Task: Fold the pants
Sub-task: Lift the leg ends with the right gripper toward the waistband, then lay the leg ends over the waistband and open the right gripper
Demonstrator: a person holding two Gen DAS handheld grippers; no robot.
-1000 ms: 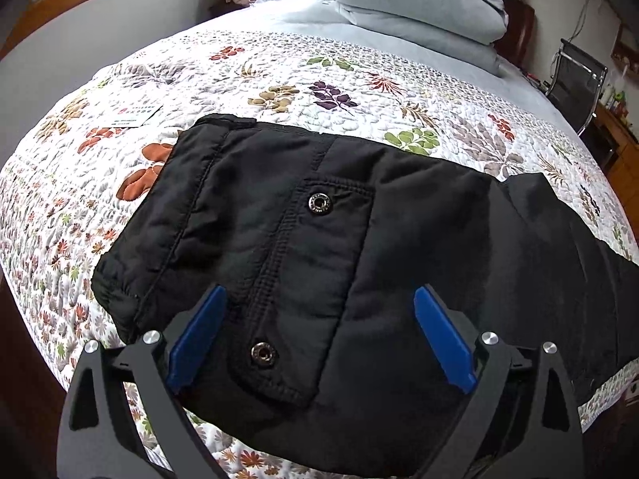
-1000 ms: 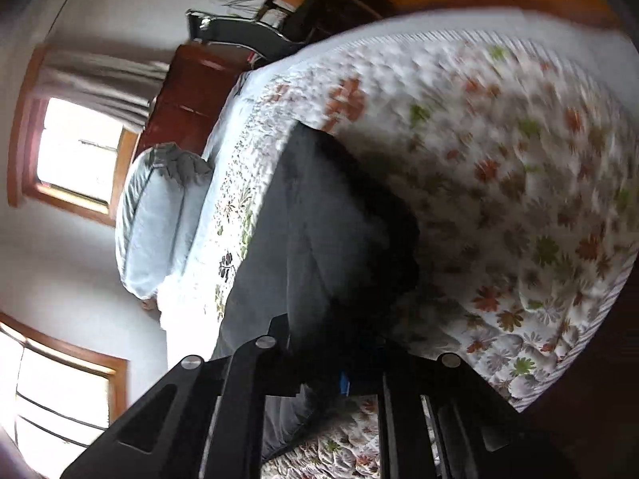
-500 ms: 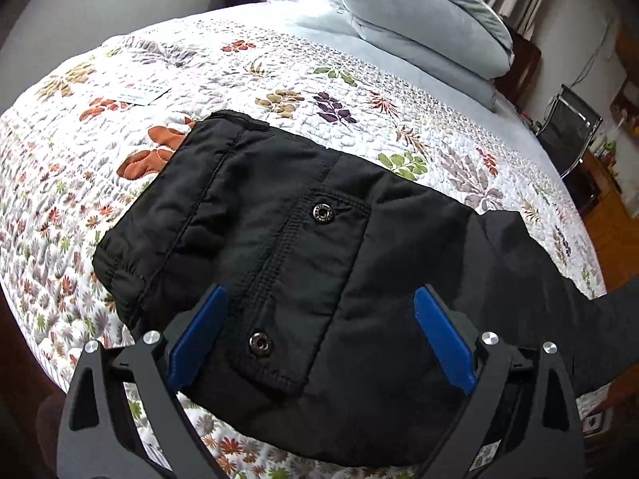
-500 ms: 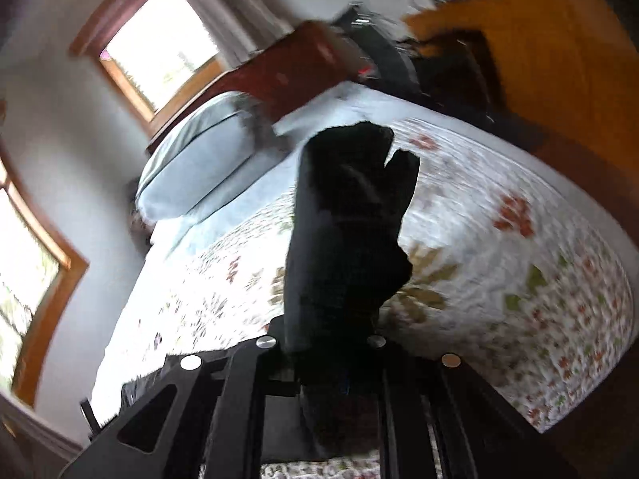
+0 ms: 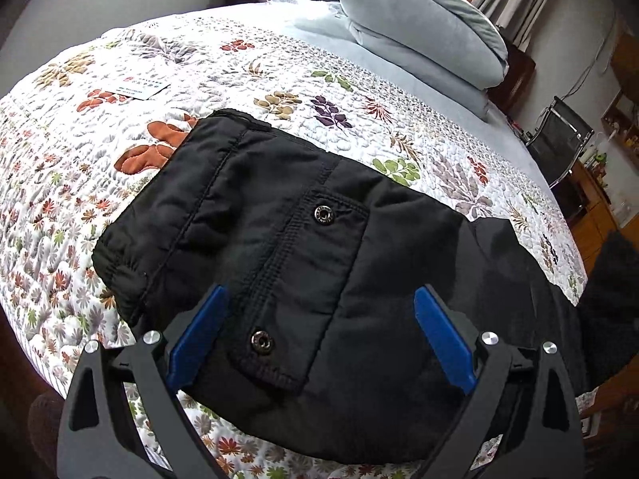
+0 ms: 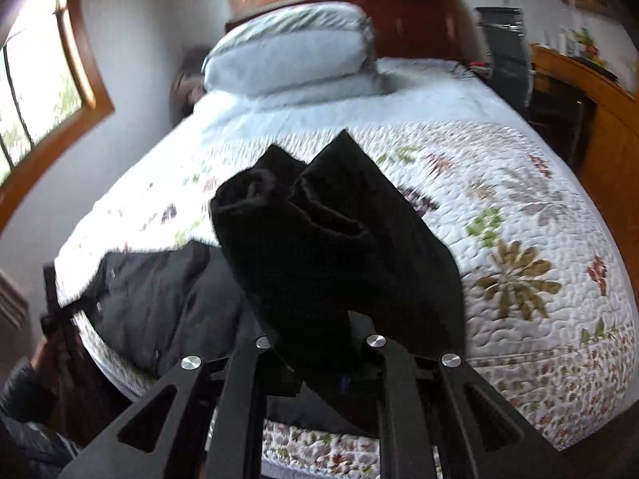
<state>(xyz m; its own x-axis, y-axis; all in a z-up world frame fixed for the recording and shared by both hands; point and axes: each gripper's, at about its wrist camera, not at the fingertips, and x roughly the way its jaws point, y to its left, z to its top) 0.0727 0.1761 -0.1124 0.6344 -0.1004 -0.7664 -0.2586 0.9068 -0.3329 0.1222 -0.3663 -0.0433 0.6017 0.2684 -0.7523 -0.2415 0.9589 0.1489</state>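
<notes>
While right gripper (image 6: pixel 319 363) jaws pinch hidden behind black pants (image 5: pixel 303 263) cuffs, left gripper (image 5: pixel 319 343) jaws spread.

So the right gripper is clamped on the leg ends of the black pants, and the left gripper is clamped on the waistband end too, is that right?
Not quite. The left gripper is open: the left wrist view shows its blue pads standing wide apart over the waistband end, gripping nothing. The rest holds: the right gripper is shut on the leg ends of the black pants.

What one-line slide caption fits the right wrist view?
Right claw shut on the leg ends of the black pants, lifted above the floral quilt.
</notes>
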